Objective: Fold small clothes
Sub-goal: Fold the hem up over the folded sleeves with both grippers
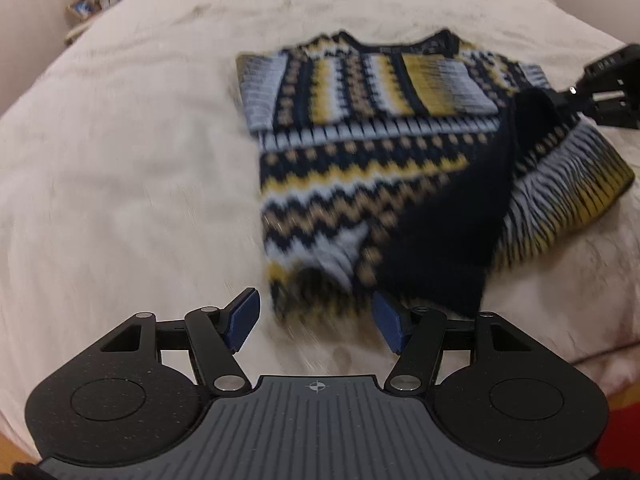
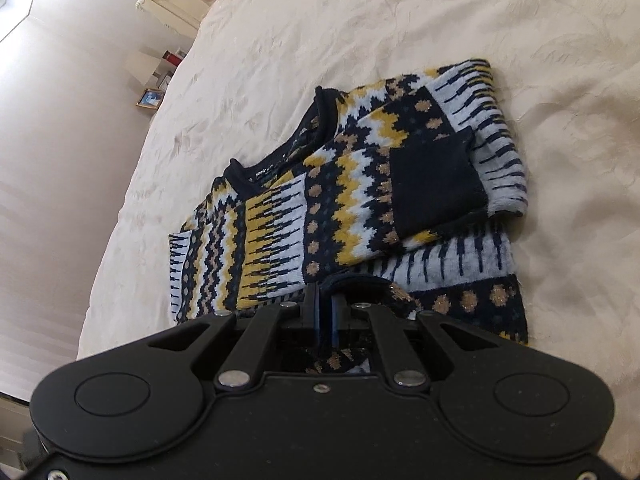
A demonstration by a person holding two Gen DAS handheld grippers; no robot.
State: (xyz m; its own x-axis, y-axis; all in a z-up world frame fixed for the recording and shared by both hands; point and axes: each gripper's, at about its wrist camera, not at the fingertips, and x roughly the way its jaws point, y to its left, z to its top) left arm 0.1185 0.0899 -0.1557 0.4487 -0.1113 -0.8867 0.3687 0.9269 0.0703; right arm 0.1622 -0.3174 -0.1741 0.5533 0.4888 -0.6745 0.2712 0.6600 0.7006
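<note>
Overhead, the left gripper (image 1: 316, 318) points steeply down with its blue fingers (image 1: 244, 316) spread and nothing between them, just above the sweater's hem. The right gripper (image 2: 325, 312) has its fingers pressed together, pinching a fold of the knitted, zigzag-patterned sweater (image 2: 344, 200), which lies partly folded on the cream bed (image 2: 280, 60).

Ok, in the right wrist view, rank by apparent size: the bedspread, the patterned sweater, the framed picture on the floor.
1. Bedspread, fills most of the view.
2. Patterned sweater, lying on it.
3. Framed picture, tiny, though it sits farthest from the camera, so its true size is unsure.
</note>
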